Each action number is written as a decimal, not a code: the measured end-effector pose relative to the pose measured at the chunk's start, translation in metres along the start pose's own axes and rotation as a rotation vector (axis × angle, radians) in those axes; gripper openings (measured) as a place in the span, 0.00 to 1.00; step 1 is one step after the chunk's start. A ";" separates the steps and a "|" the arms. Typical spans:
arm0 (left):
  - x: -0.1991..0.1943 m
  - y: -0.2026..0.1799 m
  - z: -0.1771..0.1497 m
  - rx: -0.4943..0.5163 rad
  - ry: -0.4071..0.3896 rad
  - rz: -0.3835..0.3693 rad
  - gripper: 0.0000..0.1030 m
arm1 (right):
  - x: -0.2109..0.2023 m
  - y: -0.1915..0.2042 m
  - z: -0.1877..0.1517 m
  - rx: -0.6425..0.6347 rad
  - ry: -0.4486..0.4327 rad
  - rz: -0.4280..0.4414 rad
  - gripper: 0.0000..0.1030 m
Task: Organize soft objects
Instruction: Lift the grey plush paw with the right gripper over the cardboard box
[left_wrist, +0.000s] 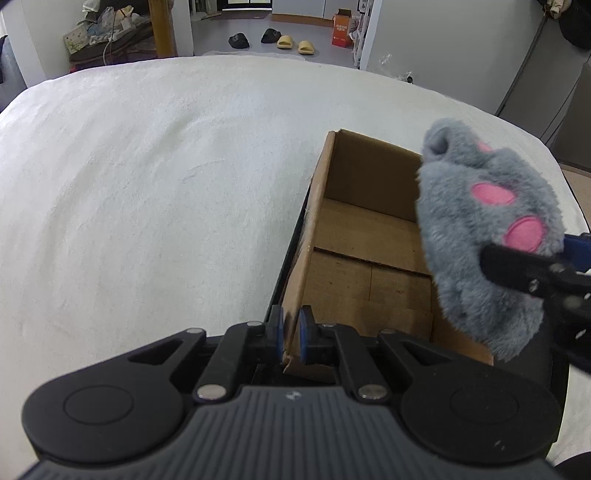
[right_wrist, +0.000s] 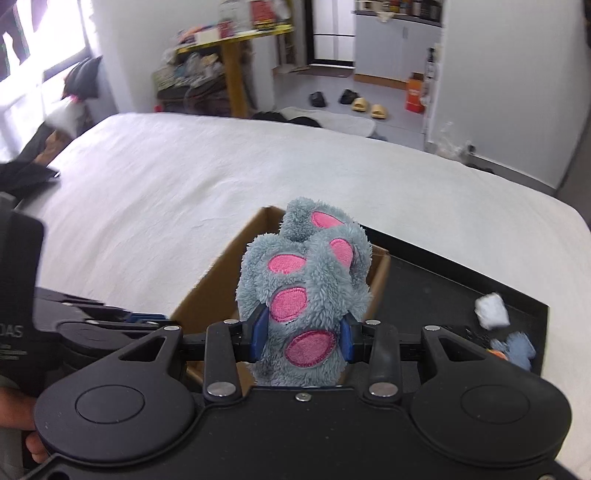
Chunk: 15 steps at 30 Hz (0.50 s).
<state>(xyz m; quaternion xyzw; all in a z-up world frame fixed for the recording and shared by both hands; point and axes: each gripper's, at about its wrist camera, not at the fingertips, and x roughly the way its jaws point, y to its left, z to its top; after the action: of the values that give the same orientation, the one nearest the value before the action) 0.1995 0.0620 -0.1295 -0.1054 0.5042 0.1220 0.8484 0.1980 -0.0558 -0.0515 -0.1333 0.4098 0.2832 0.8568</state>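
Here, right gripper (right_wrist: 303, 334) clamped on a grey plush paw (right_wrist: 306, 288) with pink pads — blue jaws pressing into the fur on both sides, toy standing up out of them. Paw held in the air above the open cardboard box (left_wrist: 354, 236), seen from the left wrist against the box's far right side. Left gripper (left_wrist: 291, 338) pinched shut on the near wall of that box, thin cardboard edge caught between narrow jaws. Box sitting partly on a black tray (right_wrist: 443, 280), both resting on a white bed (left_wrist: 147, 184). Further along the tray — a white fluffy lump (right_wrist: 491, 312) and a light blue plush piece (right_wrist: 517, 349), just beside each other. Slippers (left_wrist: 295, 44) on the floor beyond the bed.
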 end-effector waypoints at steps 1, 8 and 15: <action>0.001 0.000 0.000 0.001 -0.005 -0.001 0.07 | 0.003 0.003 0.001 -0.019 0.009 0.001 0.37; 0.005 0.008 0.002 -0.051 -0.018 -0.014 0.07 | 0.022 0.019 -0.001 -0.129 0.078 0.029 0.37; 0.008 0.014 0.004 -0.073 -0.004 -0.024 0.08 | 0.040 0.029 -0.003 -0.215 0.133 0.066 0.37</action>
<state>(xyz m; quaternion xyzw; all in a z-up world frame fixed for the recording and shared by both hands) 0.2020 0.0768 -0.1353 -0.1418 0.4963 0.1304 0.8465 0.1987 -0.0189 -0.0843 -0.2296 0.4372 0.3442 0.7986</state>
